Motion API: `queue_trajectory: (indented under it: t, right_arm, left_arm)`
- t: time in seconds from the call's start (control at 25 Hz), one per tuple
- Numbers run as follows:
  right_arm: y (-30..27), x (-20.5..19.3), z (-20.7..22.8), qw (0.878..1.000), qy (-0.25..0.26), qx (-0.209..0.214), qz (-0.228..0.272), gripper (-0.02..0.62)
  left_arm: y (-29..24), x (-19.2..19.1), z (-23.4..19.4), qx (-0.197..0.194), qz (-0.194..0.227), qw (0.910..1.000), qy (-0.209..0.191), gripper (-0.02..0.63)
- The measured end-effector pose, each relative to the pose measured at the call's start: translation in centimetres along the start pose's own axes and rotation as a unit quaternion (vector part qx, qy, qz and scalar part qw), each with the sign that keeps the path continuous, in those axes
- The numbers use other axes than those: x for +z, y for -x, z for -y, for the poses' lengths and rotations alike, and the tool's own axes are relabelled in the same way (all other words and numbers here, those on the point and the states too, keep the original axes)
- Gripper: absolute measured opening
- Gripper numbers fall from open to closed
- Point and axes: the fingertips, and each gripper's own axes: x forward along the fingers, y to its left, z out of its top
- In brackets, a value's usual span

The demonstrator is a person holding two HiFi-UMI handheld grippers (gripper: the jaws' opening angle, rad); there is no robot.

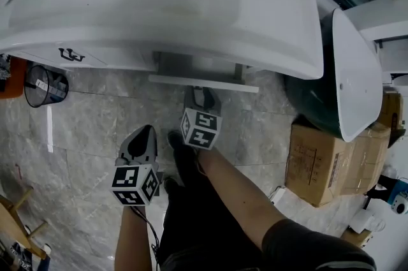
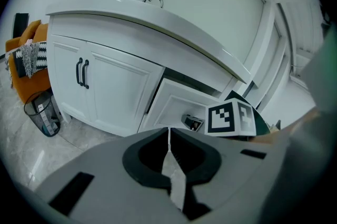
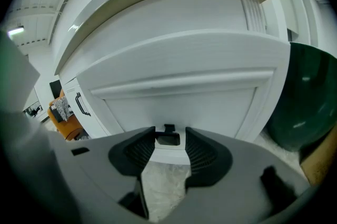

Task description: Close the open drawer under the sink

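Held right hand-held gripper (image 1: 203, 96) at the open drawer (image 1: 204, 83) front, jaws apart around its dark handle (image 3: 168, 138); held left hand-held gripper (image 1: 146, 132), jaws together, short of the drawer.

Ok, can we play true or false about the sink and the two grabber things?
1. The drawer under the sink sticks out. True.
2. The left gripper has its jaws wide apart. False: they are together, with nothing between them.
3. The right gripper points at the drawer's front, jaws apart. True.
4. The dark bin stands in the sink. False: it stands on the floor, on the left gripper's side of the drawer.
5. A cardboard box sits on the floor on the right gripper's side. True.
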Motion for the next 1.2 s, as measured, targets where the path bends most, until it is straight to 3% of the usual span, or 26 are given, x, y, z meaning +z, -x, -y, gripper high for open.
queue_trajectory:
  t: [0.72,1.2]
  right_arm:
    - [-5.1,4.3,1.1,0.999,0.051,-0.020,0.003,0.186]
    - [-5.8,3.8,0.9,0.997,0.069,-0.022,-0.040,0.182]
  left_arm:
    - [-3.4,2.0,0.5,-0.019,-0.001,0.9996,0.022,0.023]
    - [-1.7,4.3,-0.9,-0.011,0.026,0.9991,0.030,0.023]
